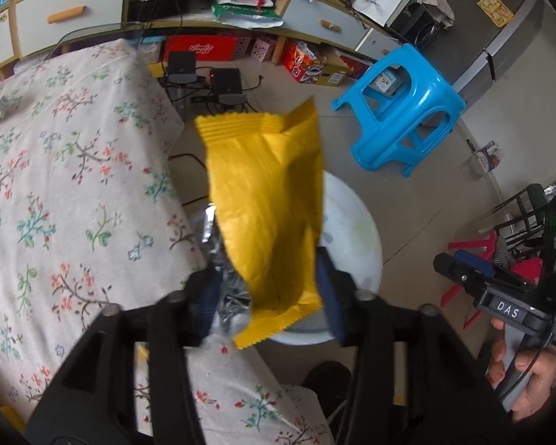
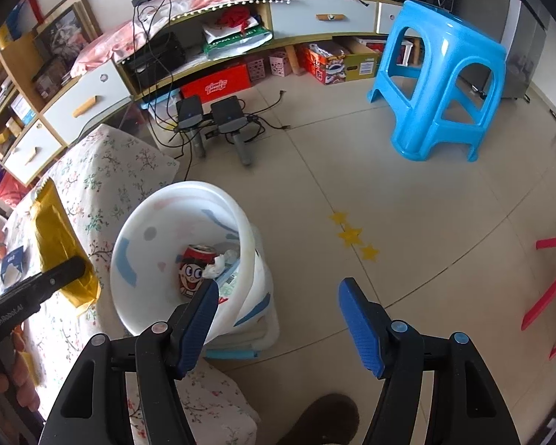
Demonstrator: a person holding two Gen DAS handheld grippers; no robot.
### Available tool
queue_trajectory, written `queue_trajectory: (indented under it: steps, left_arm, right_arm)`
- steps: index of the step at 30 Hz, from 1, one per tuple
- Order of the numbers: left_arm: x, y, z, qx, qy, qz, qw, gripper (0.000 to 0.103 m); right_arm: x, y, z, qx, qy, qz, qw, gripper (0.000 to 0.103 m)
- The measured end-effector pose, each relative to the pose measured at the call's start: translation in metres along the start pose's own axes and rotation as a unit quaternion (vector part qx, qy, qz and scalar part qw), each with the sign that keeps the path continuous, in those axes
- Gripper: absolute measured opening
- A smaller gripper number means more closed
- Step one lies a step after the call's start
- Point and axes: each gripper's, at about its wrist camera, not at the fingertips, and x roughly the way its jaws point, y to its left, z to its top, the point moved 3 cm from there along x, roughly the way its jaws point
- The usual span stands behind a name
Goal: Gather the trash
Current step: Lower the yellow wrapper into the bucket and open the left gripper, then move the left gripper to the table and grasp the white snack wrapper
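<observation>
Both spread: my left jaws flank a yellow snack wrapper (image 1: 267, 200) (unpinched), right jaws empty over the white bin (image 2: 137, 237).

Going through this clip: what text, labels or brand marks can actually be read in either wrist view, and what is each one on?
"DAS": white tag on the right gripper, left wrist view.
"GenRobot.AI": side of the left gripper, right wrist view.
Red box under the cabinet: white script logo, too blurred to read.
Red can in the white bin: cartoon face, no legible lettering.

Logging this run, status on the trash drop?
Left hand-held gripper open around yellow wrapper. Right hand-held gripper open, empty. White bin below holds red can. Nothing blocking.
</observation>
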Motion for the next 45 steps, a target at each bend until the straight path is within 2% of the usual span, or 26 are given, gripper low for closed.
queue_trajectory:
  steps: [2,3,7,17,26,32,38,42,45]
  left_arm:
    - [-0.003,-0.001,0.002,0.006,-0.011,0.032,0.9994,0.090]
    - [-0.006,0.000,0.002,0.015,-0.018,0.051,0.9984,0.091]
    - [-0.010,0.006,0.001,0.028,-0.006,0.082,0.9963,0.092]
    - [-0.040,0.029,-0.009,0.031,-0.004,0.108,0.9937,0.096]
    - [-0.088,0.071,-0.032,0.032,-0.004,0.130,0.9910,0.101]
    - [-0.121,0.118,-0.057,0.005,-0.012,0.139,0.9903,0.102]
    - [-0.143,0.154,-0.089,0.001,0.005,0.158,0.9875,0.102]
    - [-0.142,0.176,-0.112,-0.029,0.043,0.167,0.9846,0.102]
    - [-0.139,0.184,-0.126,-0.043,0.065,0.160,0.9840,0.102]
  right_arm:
    - [-0.001,-0.002,0.001,0.005,0.000,0.002,1.000,0.069]
    - [-0.001,-0.002,0.002,0.005,0.000,0.003,1.000,0.070]
    - [-0.002,0.001,0.003,0.005,-0.002,0.003,1.000,0.071]
    - [-0.007,0.015,0.006,0.000,-0.005,0.009,1.000,0.073]
    - [-0.008,0.061,0.005,-0.030,0.000,0.027,0.999,0.074]
    - [-0.010,0.104,-0.006,-0.073,0.002,0.039,0.997,0.074]
    - [-0.014,0.144,-0.022,-0.113,0.008,0.052,0.992,0.075]
    - [-0.015,0.170,-0.030,-0.136,0.011,0.061,0.989,0.075]
    - [-0.012,0.186,-0.036,-0.155,0.014,0.063,0.986,0.075]
